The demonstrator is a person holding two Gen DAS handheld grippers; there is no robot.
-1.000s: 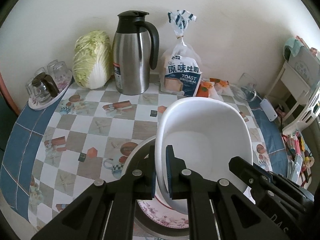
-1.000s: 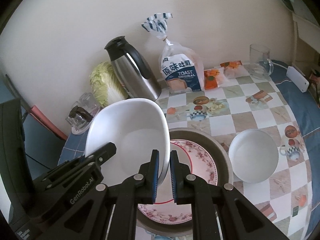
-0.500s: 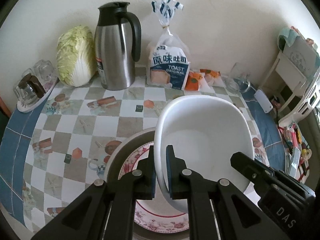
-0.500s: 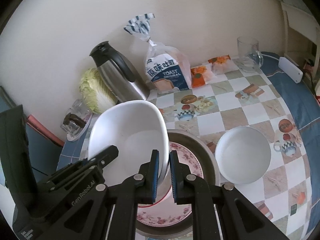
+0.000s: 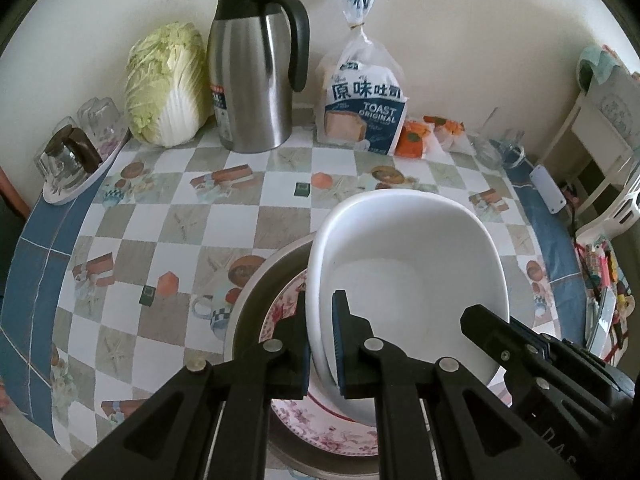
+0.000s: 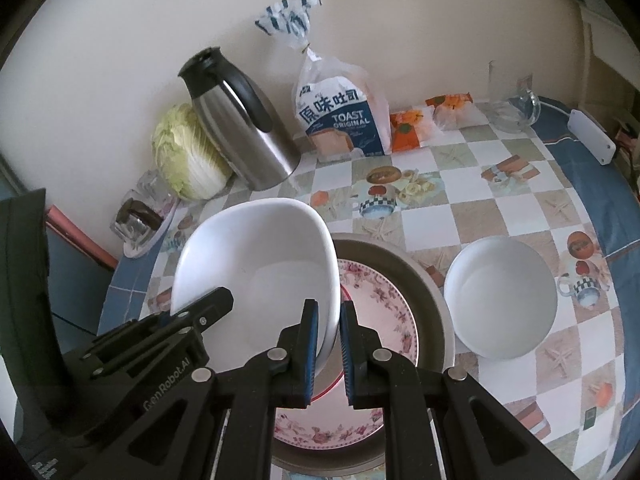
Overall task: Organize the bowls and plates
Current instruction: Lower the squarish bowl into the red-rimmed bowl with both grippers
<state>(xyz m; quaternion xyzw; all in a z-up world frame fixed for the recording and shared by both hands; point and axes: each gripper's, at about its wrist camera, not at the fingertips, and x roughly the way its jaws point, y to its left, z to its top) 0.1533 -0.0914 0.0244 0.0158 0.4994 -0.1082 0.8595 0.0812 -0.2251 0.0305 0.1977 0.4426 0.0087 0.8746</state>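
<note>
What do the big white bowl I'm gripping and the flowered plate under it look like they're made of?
White bowl: glossy, even white with a thin rolled rim; probably glazed ceramic, though melamine is possible. Floral plate: glossy white with printed pink flowers, likely glazed porcelain. It sits in a matte grey-brown dish, possibly stoneware.

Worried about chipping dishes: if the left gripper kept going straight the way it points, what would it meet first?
Probably the floral plate lying in the grey dish just below. The left gripper is clamped on the big white bowl, whose underside would likely touch first; depth is unclear.
</note>
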